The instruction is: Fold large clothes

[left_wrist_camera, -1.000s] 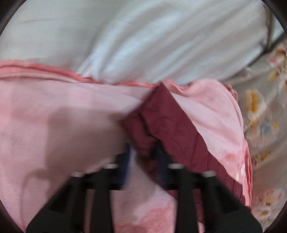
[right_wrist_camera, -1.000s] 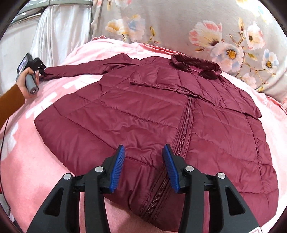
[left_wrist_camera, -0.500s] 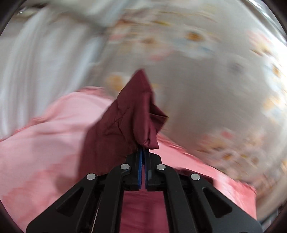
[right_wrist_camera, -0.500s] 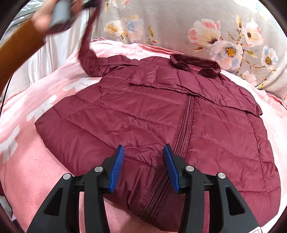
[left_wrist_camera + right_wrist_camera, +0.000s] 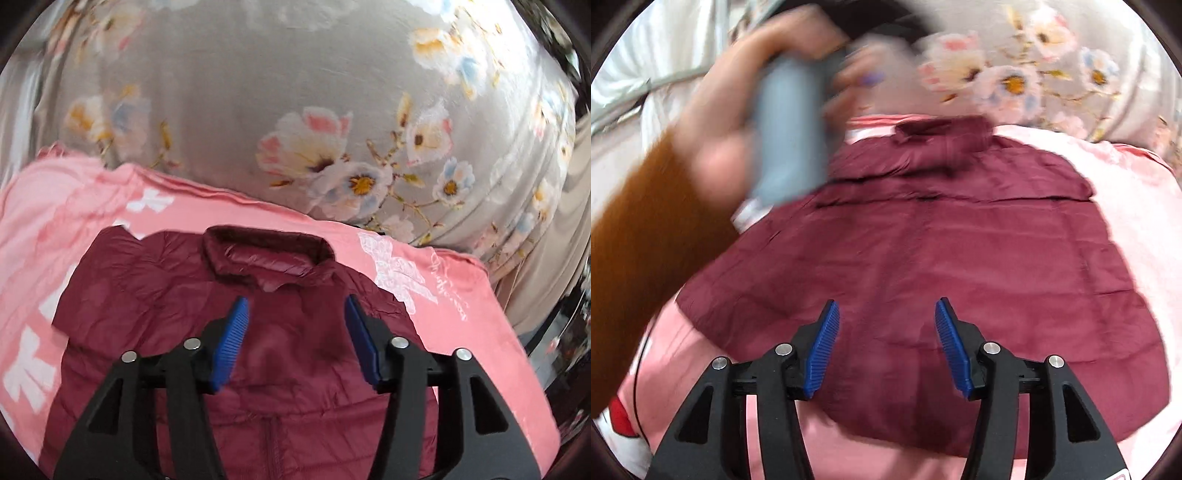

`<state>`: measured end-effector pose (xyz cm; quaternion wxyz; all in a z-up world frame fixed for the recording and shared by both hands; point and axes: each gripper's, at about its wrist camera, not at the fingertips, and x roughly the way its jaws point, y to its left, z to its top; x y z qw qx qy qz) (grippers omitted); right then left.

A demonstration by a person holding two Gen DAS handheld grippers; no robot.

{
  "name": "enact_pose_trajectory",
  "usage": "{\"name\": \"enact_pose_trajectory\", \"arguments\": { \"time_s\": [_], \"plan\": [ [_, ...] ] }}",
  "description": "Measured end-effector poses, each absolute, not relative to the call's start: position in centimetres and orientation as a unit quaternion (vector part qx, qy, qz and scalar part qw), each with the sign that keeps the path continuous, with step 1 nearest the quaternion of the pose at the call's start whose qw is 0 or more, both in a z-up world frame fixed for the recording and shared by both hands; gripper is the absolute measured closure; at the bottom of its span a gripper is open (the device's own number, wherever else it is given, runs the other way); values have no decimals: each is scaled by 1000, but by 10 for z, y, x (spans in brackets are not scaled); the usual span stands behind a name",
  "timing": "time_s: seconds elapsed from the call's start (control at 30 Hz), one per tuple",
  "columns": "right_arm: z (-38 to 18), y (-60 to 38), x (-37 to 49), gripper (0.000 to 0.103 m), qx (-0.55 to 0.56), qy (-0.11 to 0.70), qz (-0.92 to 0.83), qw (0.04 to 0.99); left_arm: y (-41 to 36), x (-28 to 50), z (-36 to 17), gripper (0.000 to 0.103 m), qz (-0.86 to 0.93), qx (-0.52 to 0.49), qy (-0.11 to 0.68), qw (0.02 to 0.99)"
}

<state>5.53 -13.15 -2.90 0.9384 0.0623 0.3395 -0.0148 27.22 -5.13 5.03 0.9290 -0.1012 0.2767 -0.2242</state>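
Note:
A maroon quilted jacket (image 5: 155, 295) lies face up on a pink blanket (image 5: 461, 314), its collar (image 5: 266, 258) toward the floral bedding. My left gripper (image 5: 295, 321) hovers over the chest just below the collar. Its jaws are opening and nothing is between the blue pads (image 5: 231, 347). In the right wrist view the jacket (image 5: 979, 266) spreads wide, and a fold runs across its upper chest. My right gripper (image 5: 886, 321) hangs above the hem, jaws opening and empty. A blurred hand (image 5: 716, 122) in an orange-brown sleeve (image 5: 639, 266) holds the left gripper's grey handle (image 5: 790, 133) over the jacket's left shoulder.
Grey bedding with flower print (image 5: 332, 110) rises behind the blanket. White cloth and a metal rail (image 5: 646, 85) are at the far left. Beige fabric (image 5: 554, 240) hangs at the right, past the blanket's edge.
The left gripper, shut on the sleeve's cuff, lifted it, swung it over the jacket and let go; its jaws now stand apart. The right gripper shifted slightly and its jaws widened.

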Motion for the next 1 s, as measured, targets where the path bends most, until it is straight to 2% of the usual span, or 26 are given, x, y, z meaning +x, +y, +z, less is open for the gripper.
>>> {"name": "enact_pose_trajectory", "arguments": {
  "time_s": [0.07,0.2,0.4,0.47,0.67,0.87,0.9,0.97,1.0],
  "plan": [
    [-14,-157,65,42,78,321,-31,943,-25,276,43,49,-205,-124,290,926],
    [4,-206,104,38,106,299,-62,946,41,297,14,49,-163,-219,335,902],
    [-14,-257,183,37,167,327,-89,926,138,321,-39,49,-100,-371,370,846],
    [-23,-268,203,37,198,334,-93,917,155,326,-48,50,-84,-390,369,839],
    [-50,-286,244,37,286,354,-98,885,178,338,-69,50,-93,-455,371,804],
    [-54,-278,261,38,285,358,-87,885,171,356,-83,50,-104,-483,383,781],
    [-53,-278,263,41,284,357,-84,886,170,359,-88,51,-102,-490,387,775],
    [-52,-276,269,59,279,361,-76,887,170,364,-96,51,-100,-503,392,764],
    [-51,-274,272,74,276,364,-71,887,169,367,-99,51,-97,-507,394,760]
  ]
}}
